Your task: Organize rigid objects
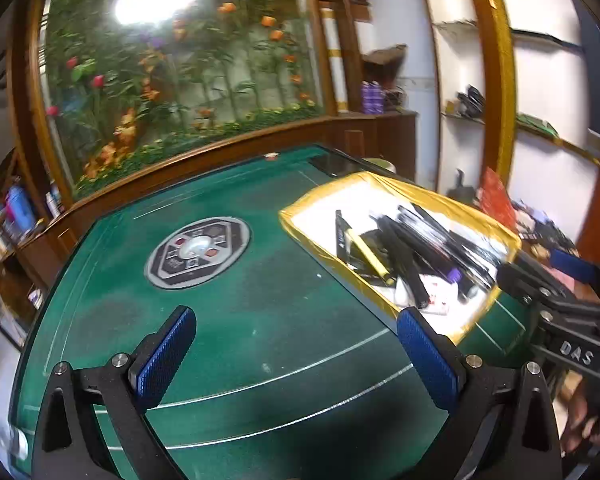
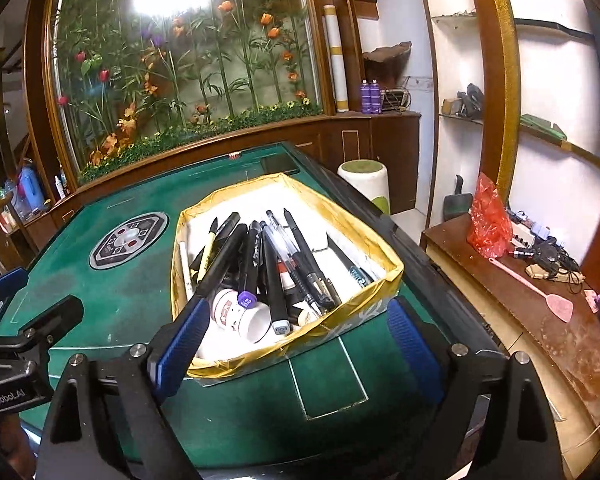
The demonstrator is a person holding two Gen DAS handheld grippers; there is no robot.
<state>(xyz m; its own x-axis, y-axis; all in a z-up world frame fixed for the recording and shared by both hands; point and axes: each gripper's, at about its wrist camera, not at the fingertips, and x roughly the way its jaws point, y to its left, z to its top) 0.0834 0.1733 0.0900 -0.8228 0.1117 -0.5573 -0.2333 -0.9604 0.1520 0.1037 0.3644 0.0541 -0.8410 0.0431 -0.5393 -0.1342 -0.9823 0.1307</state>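
Right wrist view: right gripper (image 2: 296,338) jaws wide, empty, before pen-filled box (image 2: 392,268); left gripper (image 1: 296,354) wide over green table (image 1: 240,320).

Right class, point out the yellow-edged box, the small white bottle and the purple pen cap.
yellow-edged box (image 2: 392,276): right wrist view, right rim.
small white bottle (image 2: 242,316): right wrist view, its side.
purple pen cap (image 2: 245,300): right wrist view, cap end.

table (image 2: 112,292): matt green felt, worn
box (image 2: 384,276): glossy yellow tape, white inside
pens (image 2: 274,276): glossy black plastic
pads (image 2: 184,340): ribbed blue, matt
cabinet (image 2: 384,140): dark wood
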